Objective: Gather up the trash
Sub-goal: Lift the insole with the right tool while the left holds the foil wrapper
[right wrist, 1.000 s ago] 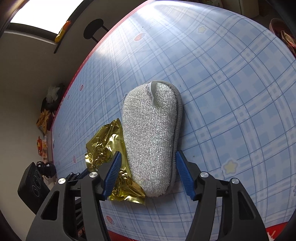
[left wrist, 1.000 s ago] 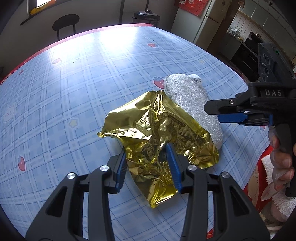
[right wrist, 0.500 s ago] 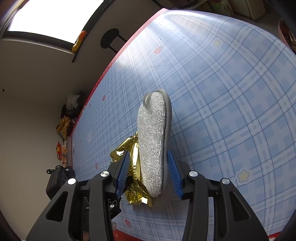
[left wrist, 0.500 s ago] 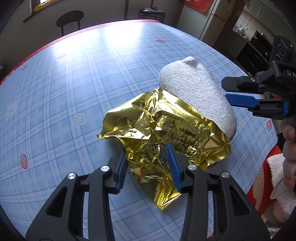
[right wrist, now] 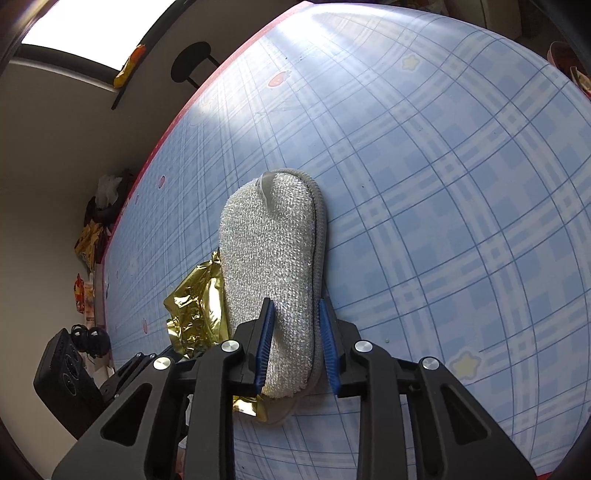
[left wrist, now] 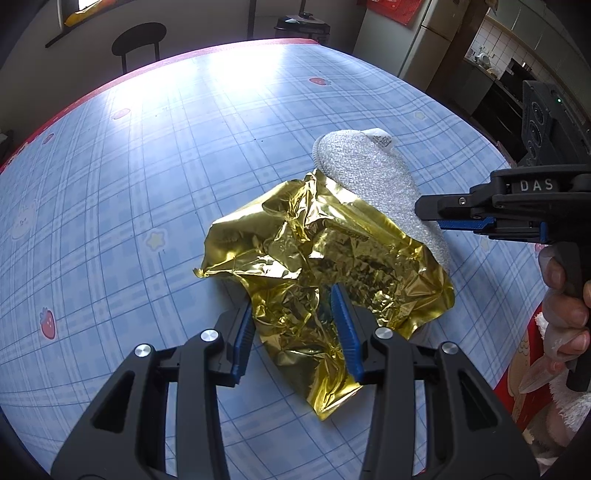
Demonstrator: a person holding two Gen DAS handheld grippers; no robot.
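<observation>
Both tongs engage: right tongs (right wrist: 295,343), wider a second ago, closing onto the grey scrubbing pad (right wrist: 273,266); left tongs (left wrist: 293,325) grip gold foil wrapper (left wrist: 317,258) at 9 o'clock of pad.

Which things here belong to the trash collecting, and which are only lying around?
Part of the job:
- gold foil wrapper, between the left gripper fingers
- grey scrubbing pad, right gripper fingers closing on it

Just lying about:
- black stool
- snack bags on the floor
- checked tablecloth
</observation>
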